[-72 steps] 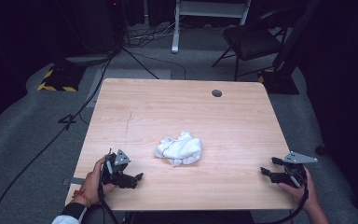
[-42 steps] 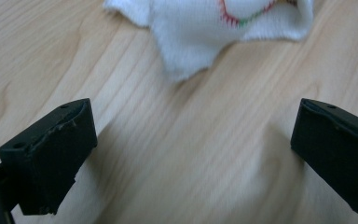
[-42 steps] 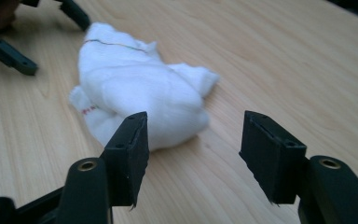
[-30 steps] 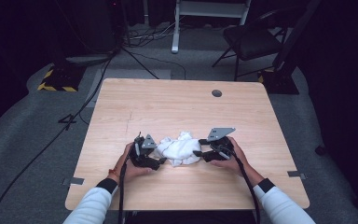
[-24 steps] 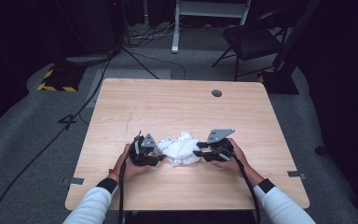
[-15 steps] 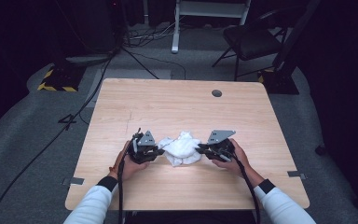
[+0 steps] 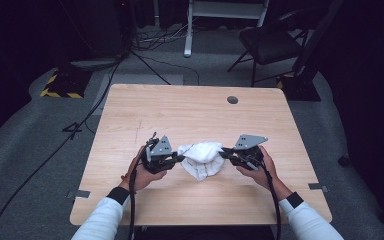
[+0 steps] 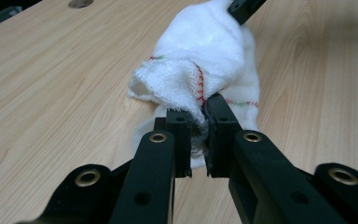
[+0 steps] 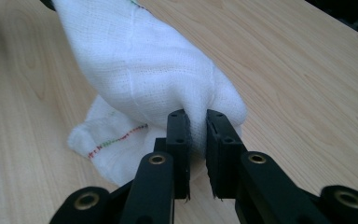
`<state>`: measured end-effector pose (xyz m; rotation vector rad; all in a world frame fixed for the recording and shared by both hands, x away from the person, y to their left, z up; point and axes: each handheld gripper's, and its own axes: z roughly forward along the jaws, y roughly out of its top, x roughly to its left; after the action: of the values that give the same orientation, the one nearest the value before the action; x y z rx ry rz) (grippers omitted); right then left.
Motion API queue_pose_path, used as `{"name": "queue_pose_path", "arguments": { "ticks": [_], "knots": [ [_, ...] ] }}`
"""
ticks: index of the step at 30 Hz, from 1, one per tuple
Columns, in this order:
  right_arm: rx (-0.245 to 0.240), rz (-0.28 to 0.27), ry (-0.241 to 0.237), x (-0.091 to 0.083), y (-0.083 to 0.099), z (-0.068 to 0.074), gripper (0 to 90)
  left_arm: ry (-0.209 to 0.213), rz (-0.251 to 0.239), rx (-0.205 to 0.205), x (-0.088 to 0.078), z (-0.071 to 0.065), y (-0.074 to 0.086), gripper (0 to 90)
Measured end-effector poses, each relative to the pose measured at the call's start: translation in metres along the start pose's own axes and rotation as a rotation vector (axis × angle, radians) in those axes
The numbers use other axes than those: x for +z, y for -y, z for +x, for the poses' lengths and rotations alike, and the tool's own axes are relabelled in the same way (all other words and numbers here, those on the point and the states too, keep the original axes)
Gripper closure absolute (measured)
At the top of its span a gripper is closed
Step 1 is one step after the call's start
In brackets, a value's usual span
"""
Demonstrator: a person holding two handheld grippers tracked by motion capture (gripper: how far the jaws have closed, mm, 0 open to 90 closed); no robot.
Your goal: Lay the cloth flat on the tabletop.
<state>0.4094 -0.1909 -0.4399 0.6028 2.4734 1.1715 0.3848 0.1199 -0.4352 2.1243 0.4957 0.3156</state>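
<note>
Left tongs [image 7: 179, 159] and right tongs [image 7: 223, 152] each clamp an end of a white cloth [image 7: 201, 157]. It sags between them, touching the wooden surface [image 7: 180, 110].

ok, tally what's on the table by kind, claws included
White cloth: 1
Claws, each shut on the cloth: 2, left claw and right claw
Round grommet hole in the table: 1
Total: 4

The cloth [image 8: 200, 51] is white open-weave cotton, rough, with frayed, stitched edges. Under it, the table [image 7: 190, 112] is pale wood-grain laminate, smooth and matt.
</note>
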Motion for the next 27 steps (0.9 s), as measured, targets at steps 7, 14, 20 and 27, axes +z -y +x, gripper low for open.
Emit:
{"name": "queue_pose_path", "arguments": {
  "ticks": [7, 14, 20, 27],
  "knots": [
    [0.03, 0.075, 0.045, 0.001, 0.014, -0.016, 73.5, 0.036, 0.031, 0.034, 0.036, -0.004, -0.02, 82.6],
    [0.062, 0.077, 0.081, -0.012, 0.023, -0.026, 62.2, 0.056, 0.079, 0.043, 0.077, -0.004, -0.028, 82.4],
    [0.042, 0.007, 0.02, -0.017, 0.017, -0.02, 53.4, 0.083, 0.1, 0.038, 0.089, -0.003, -0.025, 81.8],
    [-0.069, 0.01, -0.076, 0.003, 0.007, 0.009, 48.4, 0.09, 0.105, 0.029, 0.089, -0.001, -0.022, 80.3]
  ]
}}
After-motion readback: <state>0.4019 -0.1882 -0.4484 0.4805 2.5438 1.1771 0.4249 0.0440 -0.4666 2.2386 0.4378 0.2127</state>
